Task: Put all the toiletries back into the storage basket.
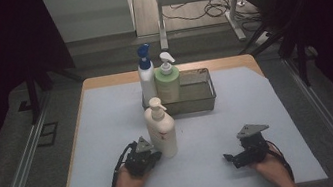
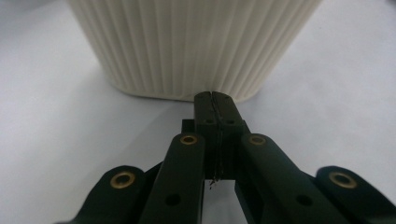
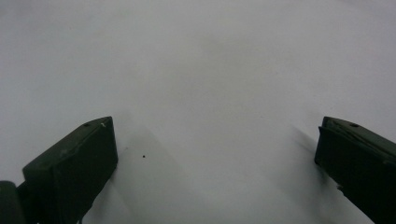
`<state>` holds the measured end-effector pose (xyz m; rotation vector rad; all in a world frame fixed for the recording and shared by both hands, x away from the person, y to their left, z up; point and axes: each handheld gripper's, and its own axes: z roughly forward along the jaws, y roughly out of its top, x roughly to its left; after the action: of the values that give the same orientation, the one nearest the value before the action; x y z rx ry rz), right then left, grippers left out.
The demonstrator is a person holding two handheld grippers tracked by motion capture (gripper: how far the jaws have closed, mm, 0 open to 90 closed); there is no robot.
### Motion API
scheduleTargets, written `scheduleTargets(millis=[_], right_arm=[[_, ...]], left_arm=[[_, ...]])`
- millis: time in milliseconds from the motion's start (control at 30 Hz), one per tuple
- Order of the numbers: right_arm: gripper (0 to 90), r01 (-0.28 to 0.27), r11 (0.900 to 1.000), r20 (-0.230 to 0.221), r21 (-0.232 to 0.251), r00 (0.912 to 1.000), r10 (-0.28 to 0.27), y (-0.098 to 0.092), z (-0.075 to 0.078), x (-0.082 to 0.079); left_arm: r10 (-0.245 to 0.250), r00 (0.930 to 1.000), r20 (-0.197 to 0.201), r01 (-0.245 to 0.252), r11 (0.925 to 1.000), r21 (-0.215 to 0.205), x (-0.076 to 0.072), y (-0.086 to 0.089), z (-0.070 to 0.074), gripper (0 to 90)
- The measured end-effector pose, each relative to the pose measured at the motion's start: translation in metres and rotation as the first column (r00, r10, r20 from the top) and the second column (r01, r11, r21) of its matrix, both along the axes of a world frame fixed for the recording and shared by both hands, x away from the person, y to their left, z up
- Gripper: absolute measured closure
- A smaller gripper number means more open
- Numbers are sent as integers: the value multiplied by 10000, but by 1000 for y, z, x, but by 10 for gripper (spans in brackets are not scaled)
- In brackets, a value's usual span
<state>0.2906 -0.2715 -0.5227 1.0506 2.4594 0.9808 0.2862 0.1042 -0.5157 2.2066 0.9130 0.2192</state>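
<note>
Fingers of left gripper (image 2: pixel 215 95) pressing together, nothing between, tips just at ribbed base of cream pump bottle (image 1: pixel 162 130). Bottle standing upright on white table (image 1: pixel 110 133), in front of metal tray (image 1: pixel 203 99). Right gripper (image 3: pixel 215 154) resting apart, jaws standing wide, holding nothing.

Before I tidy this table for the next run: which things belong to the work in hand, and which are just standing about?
In use:
- cream ribbed pump bottle, with the shut left gripper at its base
- possibly the grey tray behind it

Standing about:
- blue-capped bottle
- green bottle
- right gripper, open, over bare table
</note>
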Motion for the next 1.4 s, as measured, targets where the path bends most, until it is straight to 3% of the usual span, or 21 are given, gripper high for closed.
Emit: scheduleTargets(millis=[333, 467, 667, 933, 1400], right_arm=[[0, 19, 10000, -5, 2, 10000, -19, 0, 0, 0], [0, 18, 10000, -10, 0, 10000, -18, 0, 0, 0], [0, 29, 10000, -66, -25, 10000, -29, 1, 1, 1], [0, 16, 10000, -169, -84, 9999, -17, 1, 2, 1], [7, -243, 9996, -122, 116, 9996, 245, 3, 14, -2]], left_arm=[[-53, 10000, 69, 55, 9998, -190, 2, -14, -2, 892], [-1, 10000, -27, 1, 9998, -206, 0, -11, -1, 841], [323, 9995, 2, -323, 9991, -270, -7, -3, 1, 694], [682, 9975, 183, -682, 9977, -17, -16, 3, 2, 494], [1799, 9836, 129, -1800, 9836, 122, -37, 32, -3, 141]])
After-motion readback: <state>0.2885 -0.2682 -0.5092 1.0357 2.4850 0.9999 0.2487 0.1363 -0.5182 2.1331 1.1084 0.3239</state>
